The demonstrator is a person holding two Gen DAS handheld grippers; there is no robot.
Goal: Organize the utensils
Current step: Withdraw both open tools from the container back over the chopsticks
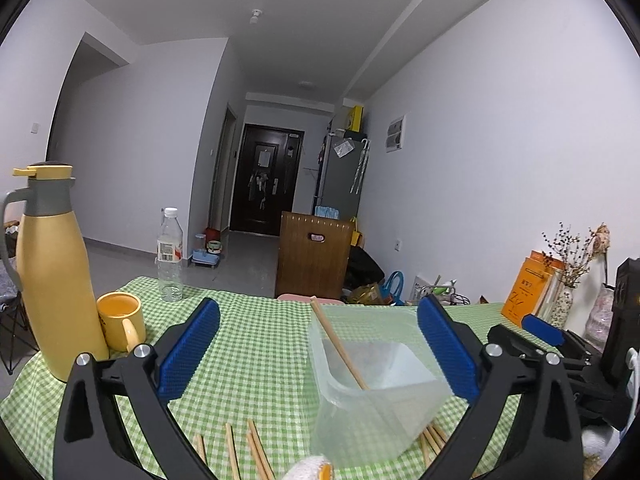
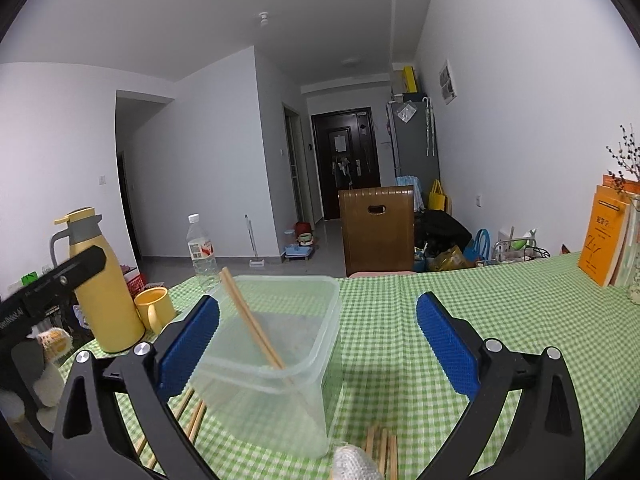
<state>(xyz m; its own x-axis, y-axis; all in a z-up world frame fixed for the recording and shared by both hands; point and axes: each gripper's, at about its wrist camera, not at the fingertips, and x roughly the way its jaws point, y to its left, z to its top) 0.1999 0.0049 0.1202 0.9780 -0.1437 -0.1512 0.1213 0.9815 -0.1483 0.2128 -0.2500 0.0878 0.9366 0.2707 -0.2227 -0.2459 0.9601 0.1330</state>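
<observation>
Showing both grippers, left [image 1: 318,346] and right [image 2: 318,344], spread wide and empty, loose chopsticks [image 1: 256,454] flat on cloth just beneath, likely light, stiff, slippery, best pinched mid-shaft, near clear container [image 2: 276,360].

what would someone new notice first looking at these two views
Most striking is the clear plastic container at the middle of the green checked tablecloth, with a pair of wooden chopsticks leaning inside it. More loose chopsticks lie on the cloth at its near side. At the far left stand a tall yellow thermos jug and a yellow mug right beside it.
</observation>
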